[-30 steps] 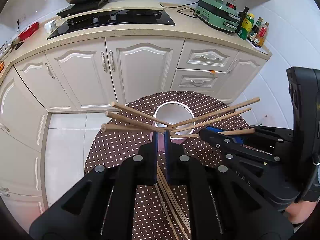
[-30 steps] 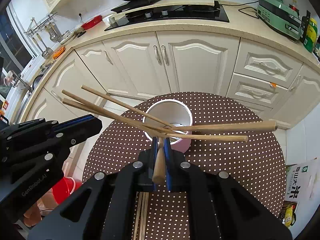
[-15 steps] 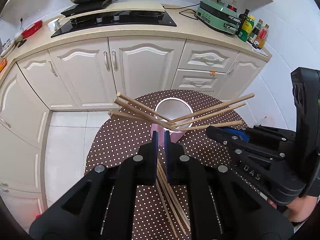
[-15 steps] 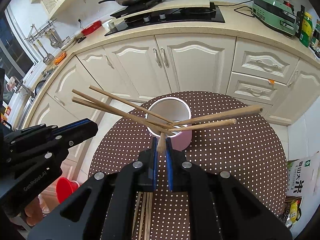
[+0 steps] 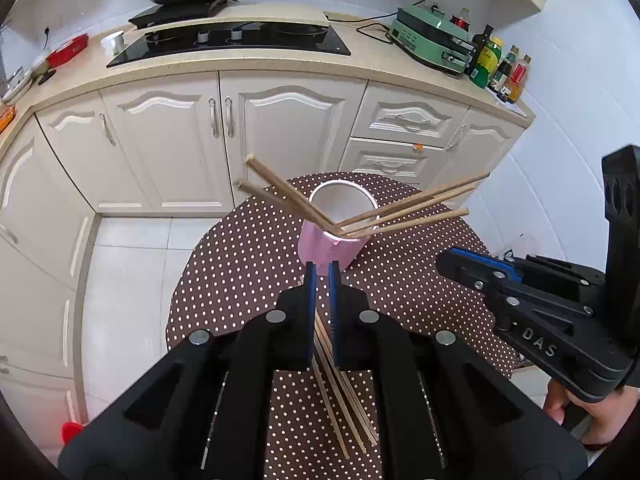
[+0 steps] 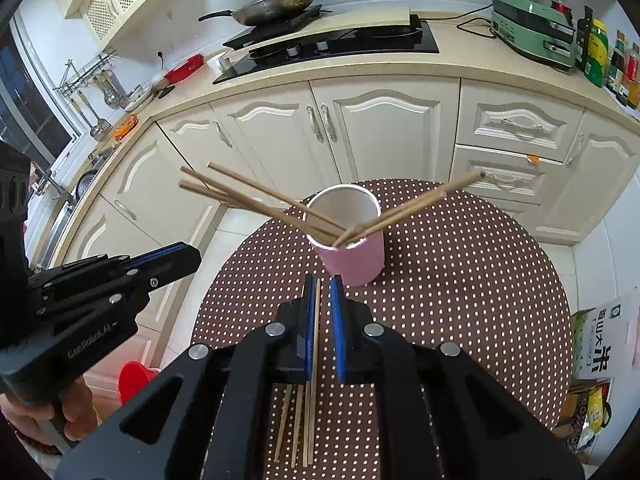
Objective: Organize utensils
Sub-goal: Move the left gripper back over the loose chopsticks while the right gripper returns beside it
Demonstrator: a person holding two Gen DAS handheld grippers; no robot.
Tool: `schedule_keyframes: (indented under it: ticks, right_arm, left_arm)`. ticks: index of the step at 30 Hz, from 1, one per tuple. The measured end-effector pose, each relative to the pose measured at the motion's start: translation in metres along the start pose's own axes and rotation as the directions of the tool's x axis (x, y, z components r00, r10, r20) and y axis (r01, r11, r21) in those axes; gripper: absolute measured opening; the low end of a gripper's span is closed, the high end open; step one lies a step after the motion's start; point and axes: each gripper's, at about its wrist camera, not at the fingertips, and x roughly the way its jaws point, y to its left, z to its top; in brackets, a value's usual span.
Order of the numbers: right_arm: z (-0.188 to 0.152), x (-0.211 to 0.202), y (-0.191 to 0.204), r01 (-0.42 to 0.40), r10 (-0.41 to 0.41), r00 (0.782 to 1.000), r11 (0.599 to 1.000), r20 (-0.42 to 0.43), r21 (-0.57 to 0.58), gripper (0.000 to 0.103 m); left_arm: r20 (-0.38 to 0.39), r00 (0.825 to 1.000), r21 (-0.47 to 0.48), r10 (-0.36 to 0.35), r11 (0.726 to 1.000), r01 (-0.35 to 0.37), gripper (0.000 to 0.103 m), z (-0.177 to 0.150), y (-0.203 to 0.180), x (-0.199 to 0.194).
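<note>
A pink cup [image 5: 328, 250] [image 6: 358, 258] stands on the round dotted table [image 5: 240, 264] [image 6: 460, 280]. Several wooden chopsticks [image 5: 408, 212] [image 6: 256, 196] lean out of it to both sides. More chopsticks [image 5: 344, 404] [image 6: 300, 416] lie flat on the table below the grippers. My left gripper [image 5: 322, 268] hangs above and behind the cup, jaws a narrow gap apart and empty. My right gripper [image 6: 322, 280] is likewise above the cup's near side, jaws slightly apart and empty. Each gripper shows in the other's view [image 5: 520, 292] [image 6: 120, 276].
White kitchen cabinets [image 5: 224, 128] and a counter with a hob [image 5: 228, 40], wok and green appliance [image 5: 432, 36] stand beyond the table. A red bucket [image 6: 134, 376] sits on the tiled floor at left; a rice bag [image 6: 600, 352] at right.
The right gripper let go of the chopstick it held; it now stands in the cup. Both grippers have drawn up and back from the cup.
</note>
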Motion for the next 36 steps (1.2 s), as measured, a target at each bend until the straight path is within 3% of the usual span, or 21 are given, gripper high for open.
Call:
schedule_keyframes:
  ticks: [13,14,16,17,27,36]
  right_arm:
    - [-0.037,0.000,0.011,-0.003,0.004,0.999,1.000,-0.040,0.023,0.008]
    - [-0.040,0.002,0.011,-0.003,0.005,0.999,1.000,-0.047,0.026,0.008]
    - [-0.046,0.005,0.011,-0.003,0.005,0.998,1.000,-0.062,0.031,0.008]
    - [-0.049,0.007,0.011,-0.004,0.006,0.998,0.999,-0.070,0.033,0.008]
    - [-0.067,0.031,0.006,-0.011,0.020,0.989,0.998,-0.148,0.065,0.008]
    - [-0.076,0.052,-0.005,-0.010,0.028,0.977,0.997,-0.213,0.082,0.008]
  left_arm:
    - [-0.037,0.999,-0.031,-0.020,0.999,0.019,0.007,-0.033,0.018,-0.003]
    - [-0.043,0.999,-0.034,-0.021,0.999,0.020,0.012,-0.035,0.019,-0.001]
    - [-0.052,0.999,-0.039,-0.015,0.999,0.013,0.037,-0.040,0.021,0.002]
    - [-0.048,0.999,-0.043,-0.008,0.999,0.006,0.054,-0.044,0.023,0.004]
    - [-0.161,0.987,-0.062,-0.010,0.998,0.000,0.055,-0.070,0.031,0.041]
    - [-0.278,0.961,-0.057,-0.016,0.998,0.000,0.055,-0.089,0.024,0.090]
